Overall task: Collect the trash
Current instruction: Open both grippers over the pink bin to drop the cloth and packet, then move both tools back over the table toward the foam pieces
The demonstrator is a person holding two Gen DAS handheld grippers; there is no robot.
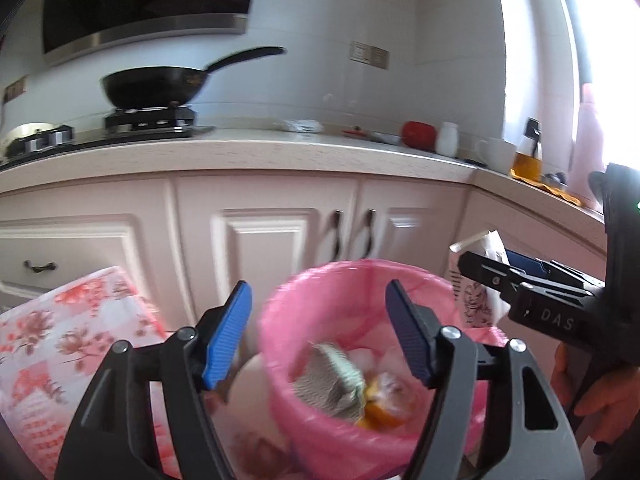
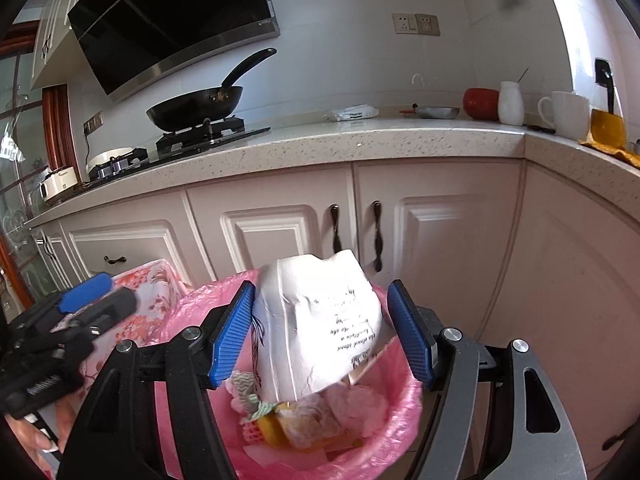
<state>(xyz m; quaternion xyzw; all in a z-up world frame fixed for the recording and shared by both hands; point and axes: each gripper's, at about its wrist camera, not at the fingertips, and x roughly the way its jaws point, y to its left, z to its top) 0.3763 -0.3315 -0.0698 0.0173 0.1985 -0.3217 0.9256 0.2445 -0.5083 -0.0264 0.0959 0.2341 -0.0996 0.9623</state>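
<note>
The crumpled white paper bag with dark printed lettering stands between the blue pads of the right hand-held gripper, directly above the round bin lined with a pink plastic bag. Its long axis runs up and away from the gripper, tilted slightly back toward the cabinet doors. The pads appear to touch the bag's sides, so I judge it grasped, though loosely. From here the bag lies straight over the bin's mouth, so the coming move looks like a plain release downward.

The left hand-held gripper is released, nothing between its pads, aimed into the same bin where grey-patterned scrap and orange peel already lie. The right hand is plainly nearer the bag.
</note>
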